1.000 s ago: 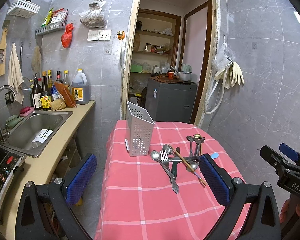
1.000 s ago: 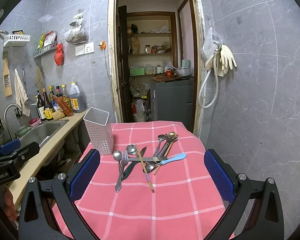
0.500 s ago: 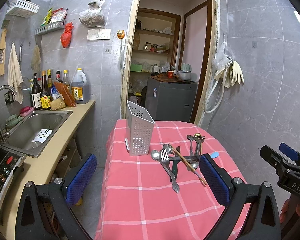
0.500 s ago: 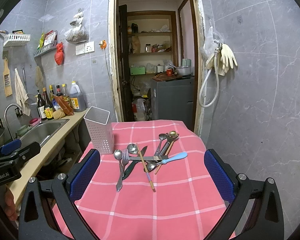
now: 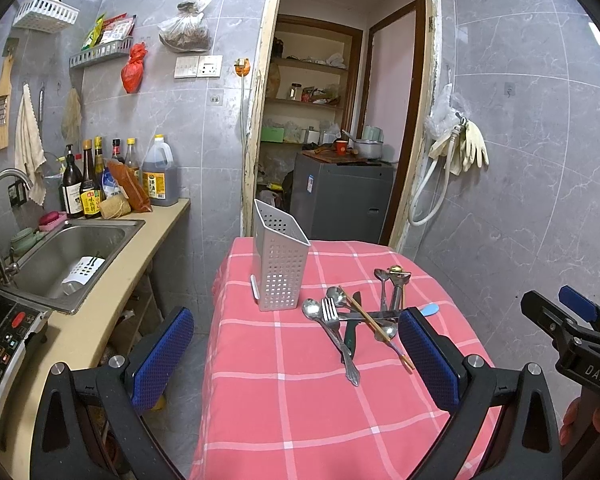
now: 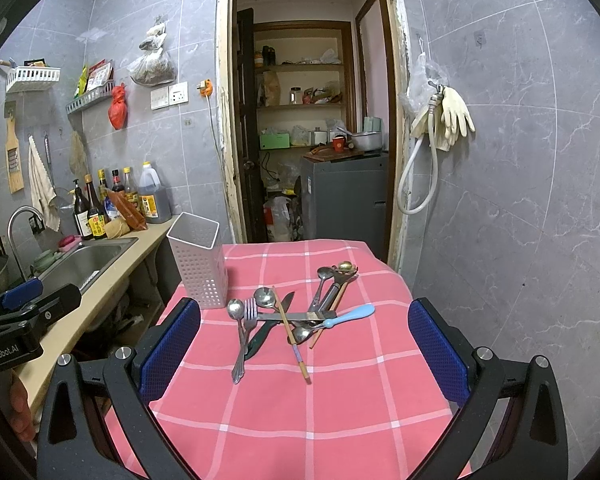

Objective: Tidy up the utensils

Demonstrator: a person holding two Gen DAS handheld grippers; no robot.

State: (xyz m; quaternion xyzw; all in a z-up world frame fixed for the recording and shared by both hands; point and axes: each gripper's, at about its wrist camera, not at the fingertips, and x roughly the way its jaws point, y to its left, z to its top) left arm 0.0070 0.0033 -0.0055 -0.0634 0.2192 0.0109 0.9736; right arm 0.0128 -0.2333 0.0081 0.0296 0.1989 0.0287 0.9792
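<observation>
A heap of utensils (image 5: 354, 314) lies on the pink checked tablecloth (image 5: 284, 392): spoons, a fork (image 6: 245, 334), a knife, chopsticks (image 6: 291, 334) and a blue-handled spoon (image 6: 350, 315). A white perforated utensil holder (image 5: 280, 268) stands upright at the table's far left; it also shows in the right wrist view (image 6: 199, 260). My left gripper (image 5: 296, 360) is open and empty, held above the near part of the table. My right gripper (image 6: 300, 350) is open and empty, short of the heap.
A counter with a steel sink (image 5: 64, 256), a tap and several bottles (image 5: 88, 188) runs along the left. An open doorway (image 5: 332, 128) lies beyond the table. A tiled wall with hanging gloves (image 6: 452, 116) is on the right.
Both grippers have drifted very slightly towards the table. Nothing on the table has moved.
</observation>
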